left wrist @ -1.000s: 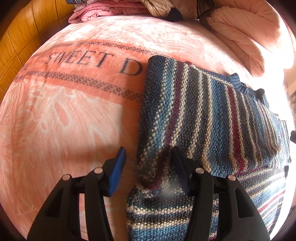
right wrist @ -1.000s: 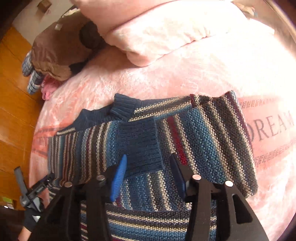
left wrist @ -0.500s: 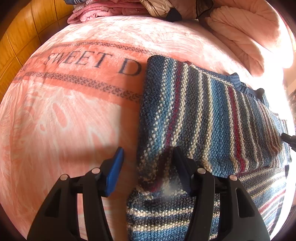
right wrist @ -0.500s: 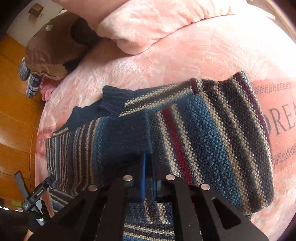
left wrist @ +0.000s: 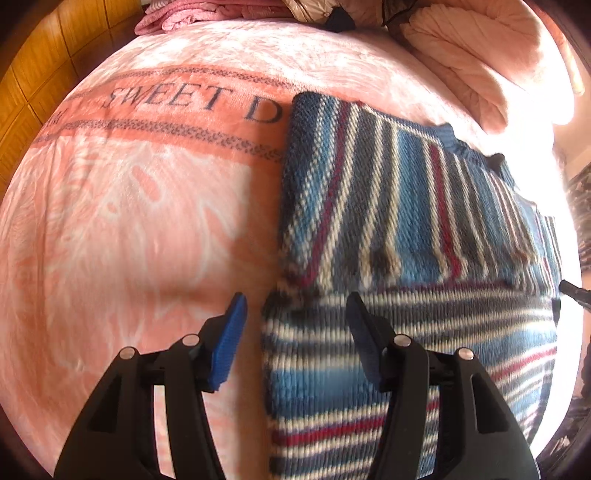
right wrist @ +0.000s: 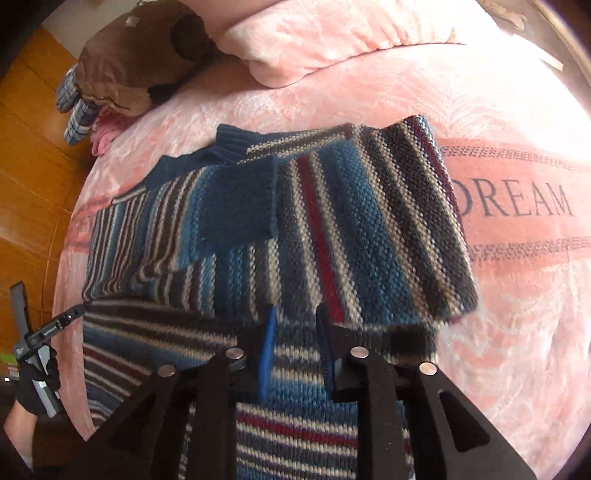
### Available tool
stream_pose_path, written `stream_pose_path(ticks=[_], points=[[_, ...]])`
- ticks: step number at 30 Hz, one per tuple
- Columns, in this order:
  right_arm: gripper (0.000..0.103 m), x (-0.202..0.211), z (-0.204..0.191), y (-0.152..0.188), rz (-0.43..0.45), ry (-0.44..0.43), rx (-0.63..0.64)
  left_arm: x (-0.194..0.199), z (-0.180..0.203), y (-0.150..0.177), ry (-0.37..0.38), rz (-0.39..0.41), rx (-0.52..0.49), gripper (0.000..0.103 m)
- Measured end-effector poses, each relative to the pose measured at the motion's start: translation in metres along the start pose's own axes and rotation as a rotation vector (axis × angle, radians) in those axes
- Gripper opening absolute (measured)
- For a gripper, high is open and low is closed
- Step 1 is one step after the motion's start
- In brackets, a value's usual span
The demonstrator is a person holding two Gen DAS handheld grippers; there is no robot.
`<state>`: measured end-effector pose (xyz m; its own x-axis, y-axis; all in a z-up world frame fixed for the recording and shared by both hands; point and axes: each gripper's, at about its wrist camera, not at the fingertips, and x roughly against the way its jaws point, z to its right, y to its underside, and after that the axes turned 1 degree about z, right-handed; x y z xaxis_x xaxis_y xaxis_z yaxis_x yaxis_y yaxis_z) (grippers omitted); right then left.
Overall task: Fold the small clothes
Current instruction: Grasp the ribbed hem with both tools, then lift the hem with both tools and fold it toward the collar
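A blue, white and red striped knit sweater [left wrist: 406, 206] [right wrist: 351, 229] lies flat on the pink blanket, both sleeves folded across its chest. One dark blue cuff [right wrist: 240, 199] rests on the body just below the collar [right wrist: 236, 144]. My left gripper [left wrist: 295, 317] is open and straddles the sweater's left side edge near the lower body, one finger over the blanket, the other over the knit. Low over the sweater's lower body, my right gripper [right wrist: 295, 332] is open by a narrow gap and holds nothing.
The blanket [left wrist: 147, 221] bears the words "SWEET DREAM". A pink pillow [right wrist: 332, 33] and a brown garment [right wrist: 140, 62] lie at the bed's far side, with folded pink clothes [left wrist: 192, 14] nearby. Wooden floor [right wrist: 33, 147] borders the bed. A gloved hand [right wrist: 37, 384] holds the left gripper.
My right gripper was shut on the sleeve near the cuff half a second ago; it has let go, opened partway and drawn back. My left gripper drew back toward the hem, still open.
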<state>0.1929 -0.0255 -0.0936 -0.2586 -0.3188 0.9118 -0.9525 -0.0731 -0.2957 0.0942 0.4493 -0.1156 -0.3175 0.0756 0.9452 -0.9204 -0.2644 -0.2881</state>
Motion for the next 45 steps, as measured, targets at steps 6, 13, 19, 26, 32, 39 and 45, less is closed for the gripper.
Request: stream_pose_path(ticks=[6,13,19,26,32,39,45], points=[[0.066,0.070,0.000,0.101,-0.011,0.040,0.037,0.036,0.005,0.101,0.044,-0.174,-0.042,0.056],[0.071,0.082,0.027,0.205,-0.085,0.041,-0.148,0.040,0.005,0.185,0.039,-0.343,0.068,0.056],[0.071,0.057,0.032,0.248,-0.196,0.098,-0.173,0.031,0.009,0.220,0.057,-0.369,0.156,0.056],[0.067,0.049,0.032,0.273,-0.236,0.053,-0.213,0.025,0.010,0.243,0.062,-0.344,0.207,0.056],[0.051,0.046,0.033,0.288,-0.261,0.022,-0.234,0.028,0.009,0.253,0.091,-0.362,0.240,0.039],[0.011,0.051,0.043,0.288,-0.248,-0.110,-0.316,0.043,0.025,0.273,0.142,-0.334,0.271,0.009],[0.010,0.087,0.062,0.264,-0.142,-0.313,-0.407,0.086,0.029,0.252,0.336,-0.224,0.342,0.008]])
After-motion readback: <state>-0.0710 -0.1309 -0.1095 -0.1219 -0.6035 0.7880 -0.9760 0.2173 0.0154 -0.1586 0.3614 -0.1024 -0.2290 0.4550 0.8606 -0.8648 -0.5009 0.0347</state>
